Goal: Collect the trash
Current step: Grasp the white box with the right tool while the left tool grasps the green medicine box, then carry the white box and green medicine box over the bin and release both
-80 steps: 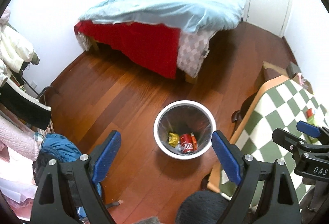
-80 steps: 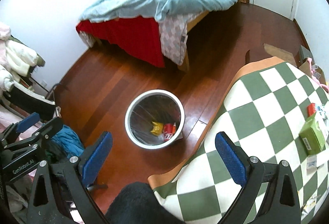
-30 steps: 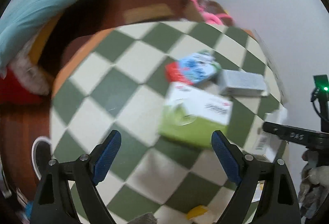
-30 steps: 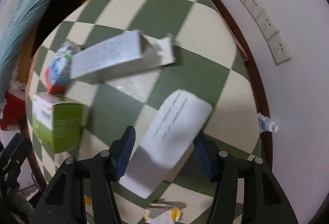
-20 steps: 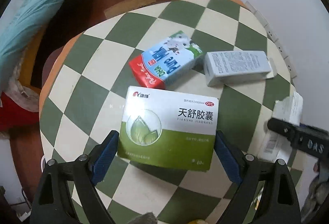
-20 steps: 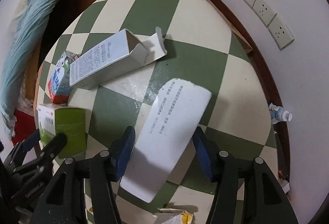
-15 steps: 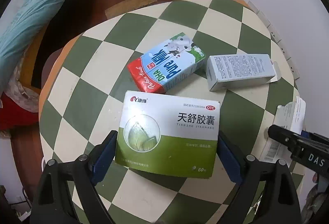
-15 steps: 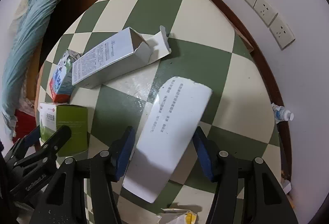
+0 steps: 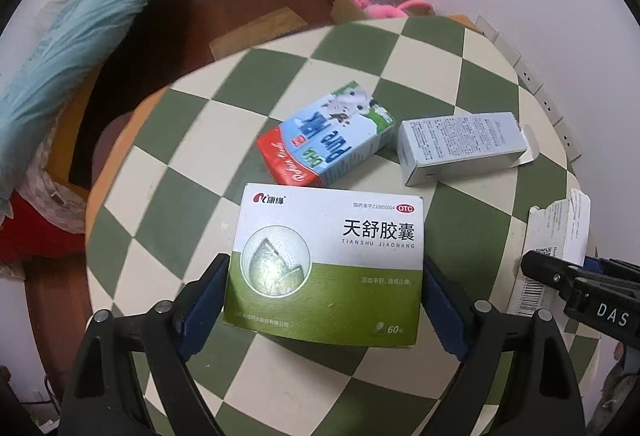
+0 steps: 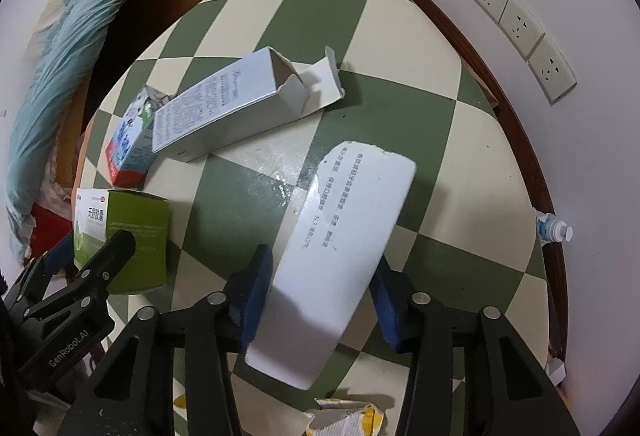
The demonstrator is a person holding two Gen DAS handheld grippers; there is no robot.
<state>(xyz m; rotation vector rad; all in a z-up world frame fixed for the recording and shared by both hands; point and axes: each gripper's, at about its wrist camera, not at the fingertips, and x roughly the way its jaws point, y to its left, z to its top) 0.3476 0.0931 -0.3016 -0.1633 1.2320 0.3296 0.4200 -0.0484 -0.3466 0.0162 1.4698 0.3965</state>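
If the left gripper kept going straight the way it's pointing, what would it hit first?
The left gripper already has the green and white medicine box between its fingers, so that would be pushed first. Beyond it lies the milk carton, probably next, though depth is unclear.

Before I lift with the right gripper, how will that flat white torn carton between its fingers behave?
The white carton looks flattened and torn at its far end, so it is probably very light and may buckle under the right gripper. Its long overhang past the pads could droop or swing. Its surface looks smooth, so it might slip.
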